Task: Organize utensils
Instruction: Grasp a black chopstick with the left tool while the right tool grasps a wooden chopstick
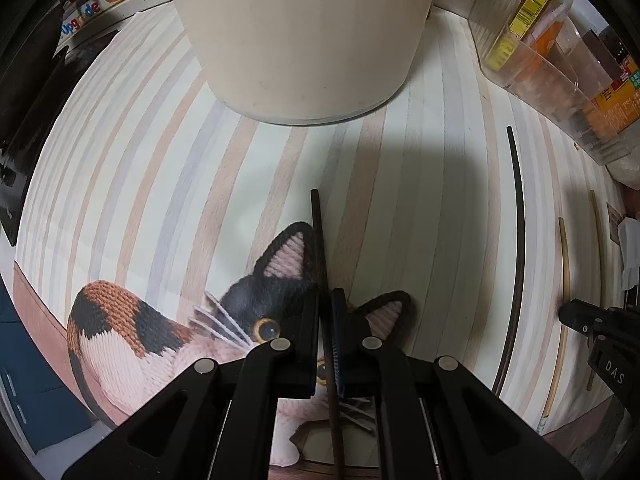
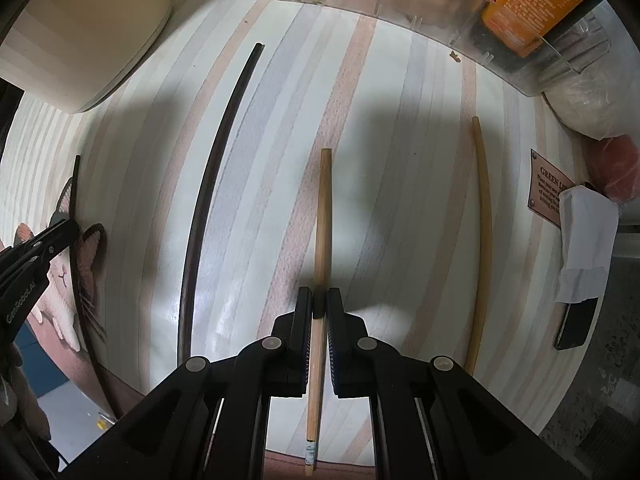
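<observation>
Lying on the striped cat-print mat (image 2: 400, 168): four chopsticks, two dark, two bamboo. Left gripper (image 1: 327, 300), pointing down, clamps one dark chopstick (image 1: 319, 240) over the cat's ear; right gripper (image 2: 319, 300), also down, pinches one bamboo chopstick (image 2: 323, 216). Second dark chopstick (image 2: 216, 184) and second bamboo chopstick (image 2: 483, 240) lie free. Cream container (image 1: 296, 32) behind. Plaque (image 2: 548, 192) reads "GREEN LI…".

I am working at what looks like a home dining or kitchen table, covered by a striped placemat (image 2: 360, 128) printed with a knitted calico cat (image 1: 132, 328). A cream tub (image 1: 296, 32) stands at the mat's far edge, chopsticks (image 2: 482, 240) lie on it, and just beyond it a clear organiser bin (image 1: 560, 92) holds packaged groceries.
</observation>
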The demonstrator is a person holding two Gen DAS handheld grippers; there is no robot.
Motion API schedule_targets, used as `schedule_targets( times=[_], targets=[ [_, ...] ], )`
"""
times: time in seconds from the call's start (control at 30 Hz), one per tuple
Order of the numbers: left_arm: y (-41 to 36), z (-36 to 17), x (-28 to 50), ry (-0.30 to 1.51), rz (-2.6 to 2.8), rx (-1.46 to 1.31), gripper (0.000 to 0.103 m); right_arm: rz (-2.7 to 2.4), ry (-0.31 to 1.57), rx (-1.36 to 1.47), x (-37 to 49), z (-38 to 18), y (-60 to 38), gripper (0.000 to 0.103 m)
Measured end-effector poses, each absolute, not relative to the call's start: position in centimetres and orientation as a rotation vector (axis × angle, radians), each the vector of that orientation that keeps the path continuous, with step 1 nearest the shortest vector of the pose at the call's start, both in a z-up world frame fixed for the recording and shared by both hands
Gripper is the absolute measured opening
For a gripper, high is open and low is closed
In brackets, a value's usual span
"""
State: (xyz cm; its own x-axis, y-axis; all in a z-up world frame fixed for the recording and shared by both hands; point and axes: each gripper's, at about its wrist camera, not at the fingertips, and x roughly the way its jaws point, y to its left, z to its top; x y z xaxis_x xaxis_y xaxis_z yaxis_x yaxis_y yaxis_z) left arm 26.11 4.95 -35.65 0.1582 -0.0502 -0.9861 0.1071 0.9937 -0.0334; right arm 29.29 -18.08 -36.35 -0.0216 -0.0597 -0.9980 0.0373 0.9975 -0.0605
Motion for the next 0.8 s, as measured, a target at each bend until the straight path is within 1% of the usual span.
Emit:
schedule_targets(
  times=[0.37,0.53,0.67,0.8],
  targets=[
    [4.6,-35.7,26.2,1.404,-0.119,0.076,0.004,-0.088,1.594,-0.034,29.7,-36.4,-18.2,0.008],
    [4.5,-35.6,26.2,1.399,-0.112,0.08,0.003,-0.097,1.558,-0.01,29.0,-36.1,-18.1,0.007],
    [4.5,-34.5,25.8,1.373,-0.115,0.06,0.003,-0.067,1.527,0.072,27.6,-35.5,-18.7,0.007],
    [4.6,-32.0,25.3,1.321,-0.138,0.045,0.003,-0.041,1.452,0.12,26.4,-33.7,-18.8,0.007]
  ],
)
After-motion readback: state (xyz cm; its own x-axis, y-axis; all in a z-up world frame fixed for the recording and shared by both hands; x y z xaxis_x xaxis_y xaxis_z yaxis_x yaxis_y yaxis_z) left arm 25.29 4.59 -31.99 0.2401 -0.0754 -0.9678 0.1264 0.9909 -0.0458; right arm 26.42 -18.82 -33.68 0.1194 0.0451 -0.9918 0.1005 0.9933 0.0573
